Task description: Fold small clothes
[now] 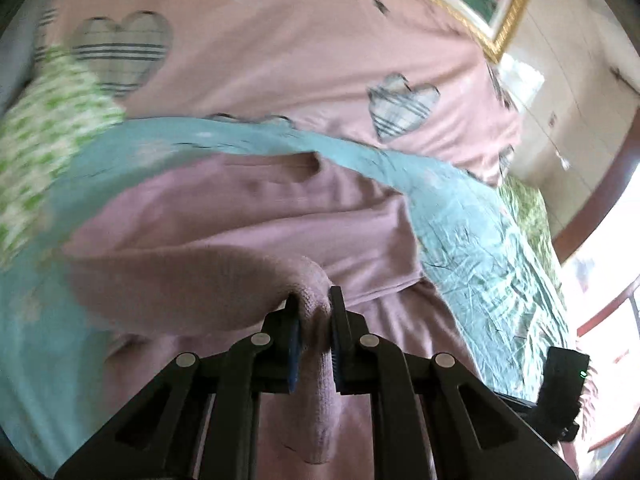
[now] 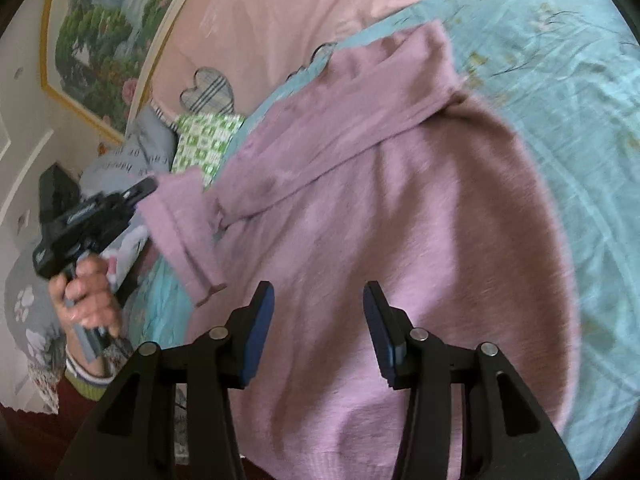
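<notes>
Nearest in the left wrist view, the left gripper has its pads pinched together on a bunched fold of the pink sweater, and the knit hangs down between the fingers toward the camera. Nearest in the right wrist view, the right gripper stands spread above the sweater, with nothing between its pads.

The sweater lies on the light blue sheet, which shows around it on the far and right sides. In the right wrist view its long axis runs from the ribbed hem at the bottom edge up and away. One sleeve is folded across the upper body, slanting up to the right. The other sleeve is lifted off to the left of the sweater, its cuff held at the left gripper, with a person's hand on the handle.

Only the right wrist view shows that hand, the sweater's whole outline and a grey printed pillow left of the sweater. Both views show a green patterned cloth and, beyond the sweater, a pink cover with plaid hearts. Farthest off hangs a framed picture.
</notes>
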`<action>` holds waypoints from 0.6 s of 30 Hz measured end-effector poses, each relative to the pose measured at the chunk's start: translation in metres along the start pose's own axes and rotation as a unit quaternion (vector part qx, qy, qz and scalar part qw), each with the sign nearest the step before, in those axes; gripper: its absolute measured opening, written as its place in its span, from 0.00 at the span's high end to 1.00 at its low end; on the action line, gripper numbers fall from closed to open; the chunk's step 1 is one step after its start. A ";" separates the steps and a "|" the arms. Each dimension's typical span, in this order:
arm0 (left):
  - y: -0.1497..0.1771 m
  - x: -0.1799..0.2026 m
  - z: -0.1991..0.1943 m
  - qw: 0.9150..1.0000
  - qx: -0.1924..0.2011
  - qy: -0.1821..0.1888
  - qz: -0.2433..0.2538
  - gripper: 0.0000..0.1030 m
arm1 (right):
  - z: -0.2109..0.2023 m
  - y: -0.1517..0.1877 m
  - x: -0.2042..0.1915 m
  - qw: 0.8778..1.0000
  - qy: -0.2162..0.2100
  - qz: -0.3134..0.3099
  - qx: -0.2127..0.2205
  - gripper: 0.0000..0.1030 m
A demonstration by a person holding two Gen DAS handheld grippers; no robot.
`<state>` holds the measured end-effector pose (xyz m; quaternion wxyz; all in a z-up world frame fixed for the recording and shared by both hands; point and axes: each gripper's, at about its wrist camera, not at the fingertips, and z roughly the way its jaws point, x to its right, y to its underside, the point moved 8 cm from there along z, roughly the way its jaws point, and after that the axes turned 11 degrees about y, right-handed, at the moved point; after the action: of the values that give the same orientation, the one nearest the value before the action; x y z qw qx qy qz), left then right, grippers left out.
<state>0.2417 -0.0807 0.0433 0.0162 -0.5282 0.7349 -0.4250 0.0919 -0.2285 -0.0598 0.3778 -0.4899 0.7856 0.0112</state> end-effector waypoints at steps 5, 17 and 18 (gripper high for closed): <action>-0.011 0.014 0.104 0.998 -0.059 -0.009 0.033 0.88 | -0.010 -0.014 0.034 0.999 0.024 0.028 0.011 0.54; 0.028 -0.018 0.131 0.995 -0.099 0.009 0.020 0.38 | 0.014 -0.039 0.029 0.999 0.029 0.021 -0.003 0.41; 0.031 -0.021 0.120 0.995 -0.094 0.005 0.021 0.38 | 0.020 -0.040 0.023 0.999 0.026 0.017 -0.007 0.41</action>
<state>0.2838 -0.1345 -0.0624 -0.0281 -0.5094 0.7827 -0.3564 0.1293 -0.2590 -0.0742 0.3533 -0.4797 0.8031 0.0103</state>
